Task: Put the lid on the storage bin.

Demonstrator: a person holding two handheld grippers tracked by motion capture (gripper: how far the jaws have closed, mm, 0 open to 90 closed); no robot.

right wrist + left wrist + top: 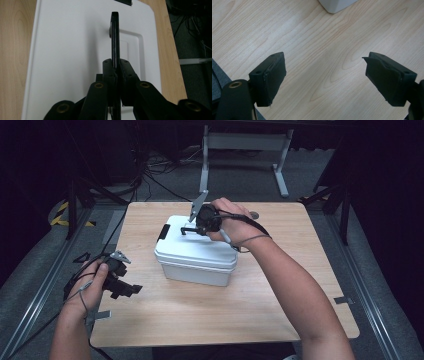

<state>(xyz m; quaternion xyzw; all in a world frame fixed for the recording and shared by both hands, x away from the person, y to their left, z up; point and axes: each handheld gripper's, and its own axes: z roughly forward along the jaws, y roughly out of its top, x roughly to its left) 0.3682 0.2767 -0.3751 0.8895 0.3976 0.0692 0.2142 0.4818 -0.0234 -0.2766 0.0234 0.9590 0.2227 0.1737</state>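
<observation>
Right gripper (116, 75) fingers clamped on box's (75, 50) black handle (115, 37); left gripper (325, 75) fingers wide apart, empty.

We are seeing the tabletop (200, 320) evenly lit from above while the surroundings are staying dark; soft shadows are falling beneath the white box (195, 257), and near jaws are blurring slightly.

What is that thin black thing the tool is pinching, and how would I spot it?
Find the wooden table, then the white lidded box at its middle. Standing upright from the lid is a slim black handle, clamped by the right tool; the lid's other black part, a latch, sits at its edge.
</observation>
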